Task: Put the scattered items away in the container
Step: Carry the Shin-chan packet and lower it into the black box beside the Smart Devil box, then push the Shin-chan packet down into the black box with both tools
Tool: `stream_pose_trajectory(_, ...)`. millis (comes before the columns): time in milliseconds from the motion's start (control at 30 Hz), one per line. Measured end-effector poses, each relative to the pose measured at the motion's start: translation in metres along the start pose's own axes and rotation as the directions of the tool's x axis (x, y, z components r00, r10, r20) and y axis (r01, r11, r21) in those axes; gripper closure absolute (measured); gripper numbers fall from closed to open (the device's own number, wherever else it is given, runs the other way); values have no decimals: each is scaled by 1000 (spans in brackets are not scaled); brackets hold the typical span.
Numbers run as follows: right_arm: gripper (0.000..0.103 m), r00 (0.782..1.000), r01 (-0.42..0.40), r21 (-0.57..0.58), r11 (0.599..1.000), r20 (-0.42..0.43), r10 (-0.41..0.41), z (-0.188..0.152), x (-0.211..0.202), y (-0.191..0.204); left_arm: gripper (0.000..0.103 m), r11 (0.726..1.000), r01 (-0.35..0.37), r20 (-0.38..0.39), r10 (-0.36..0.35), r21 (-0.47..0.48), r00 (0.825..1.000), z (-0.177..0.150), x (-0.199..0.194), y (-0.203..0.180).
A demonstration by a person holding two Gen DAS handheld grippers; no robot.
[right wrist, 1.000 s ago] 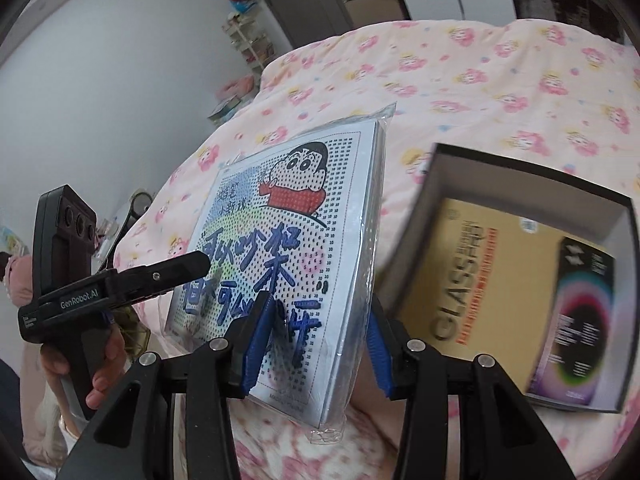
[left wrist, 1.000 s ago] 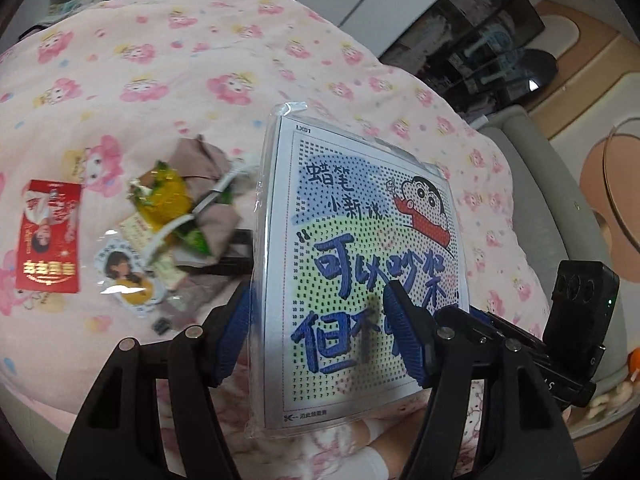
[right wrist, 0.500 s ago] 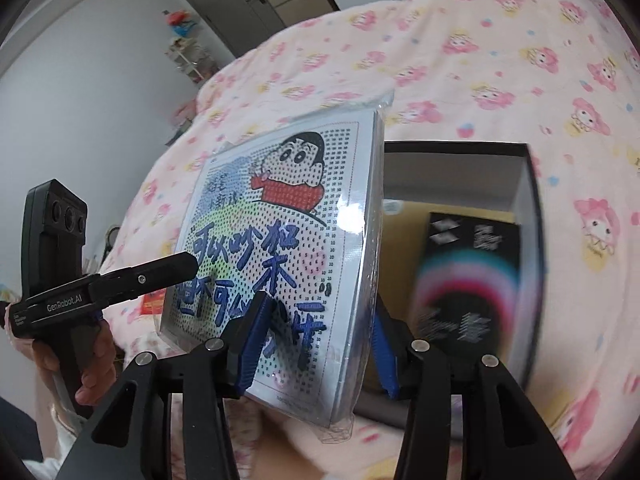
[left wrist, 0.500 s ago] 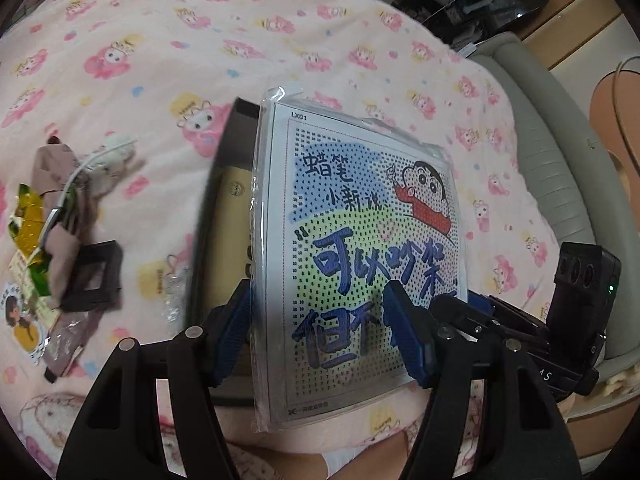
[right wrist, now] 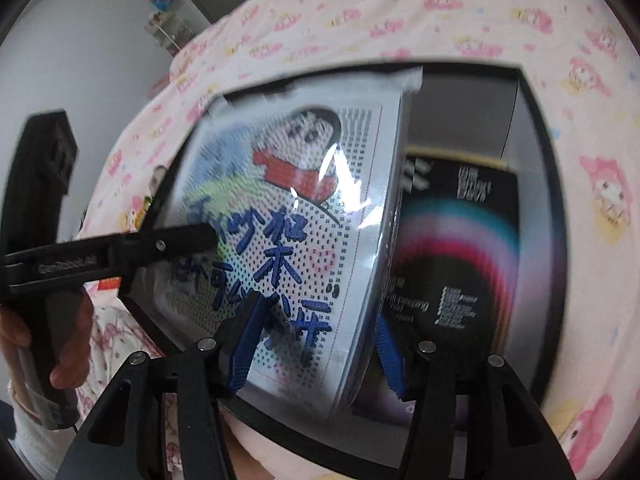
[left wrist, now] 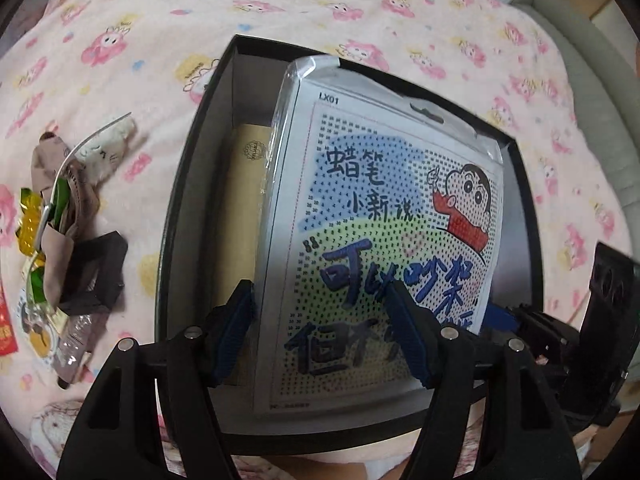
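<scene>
Plastic-wrapped flat diamond-painting kit with a cartoon boy and blue Chinese lettering (left wrist: pixel 400 240) (right wrist: pixel 304 240), held tilted over the open black rectangular cardboard box (left wrist: pixel 188 184) (right wrist: pixel 536 208) on the pink cartoon-print bed cover (left wrist: pixel 160 28) (right wrist: pixel 440 12). Left gripper (left wrist: pixel 324 332), blue-padded fingers (left wrist: pixel 234 330) clamped on the kit's lower edge; in the right wrist view seen at 9 o'clock (right wrist: pixel 192 240), reaching to the kit's face. Right gripper (right wrist: pixel 316 344), fingers (right wrist: pixel 248 340) pinched on the kit's near corner. Inside the box, under the kit: tan flat package (left wrist: pixel 244 208) and black carton with rainbow arcs (right wrist: pixel 460 248). At 9 o'clock of the box in the left wrist view, loose on the cover: heap of brown cloth, yellow-green wrappers and small black frame (left wrist: pixel 68 232), well apart from the kit.
</scene>
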State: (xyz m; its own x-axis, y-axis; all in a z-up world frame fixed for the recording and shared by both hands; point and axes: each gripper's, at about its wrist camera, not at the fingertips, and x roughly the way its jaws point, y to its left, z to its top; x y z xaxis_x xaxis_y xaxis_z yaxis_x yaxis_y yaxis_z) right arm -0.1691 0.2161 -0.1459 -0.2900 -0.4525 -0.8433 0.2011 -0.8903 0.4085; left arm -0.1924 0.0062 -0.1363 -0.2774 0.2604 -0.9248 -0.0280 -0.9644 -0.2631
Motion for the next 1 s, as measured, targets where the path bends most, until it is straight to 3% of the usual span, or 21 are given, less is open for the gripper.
stream_pose_trajectory(100,53,999,0,22,1000,-33,1,-1,8,-6,37,996,-67,-1,67,54,998,-5,5,-9)
stream_pose_trajectory(167,53,997,48,3,999,-52,-48,-2,14,-4,37,994,-83,6,83,75,997,-9,6,-13)
stream_pose_trajectory(233,52,997,59,-13,998,-52,-60,-3,15,-1,37,996,-46,-9,47,81,999,-11,6,-15)
stream_pose_trajectory(333,52,997,61,-26,998,-37,-62,-4,11,1,39,995,-60,1,60,85,998,-16,3,-16)
stream_pose_trajectory(467,52,992,104,-31,994,70,-102,1,-13,-3,45,997,-18,45,15,80,999,-23,-10,-14)
stream_pose_trajectory(533,52,977,183,-6,983,110,-181,11,-17,-3,54,997,13,70,-19,82,997,-25,-16,-15)
stream_pose_trajectory(600,57,945,311,-20,950,112,-307,21,-10,0,54,995,-2,97,-7,96,995,-24,-19,-21)
stream_pose_trajectory(667,58,932,358,-63,932,92,-351,26,2,5,55,993,-24,122,9,119,992,-25,-24,-23)
stream_pose_trajectory(733,59,944,329,-67,942,35,-328,26,17,2,55,991,-24,126,8,130,992,-24,-27,-27)
stream_pose_trajectory(833,58,981,193,-25,981,-34,-194,23,33,1,55,993,-8,107,-5,121,994,-13,-29,-27)
stream_pose_trajectory(1000,59,992,123,-73,990,-16,-124,15,29,10,55,996,83,75,-86,45,993,-20,-18,-19)
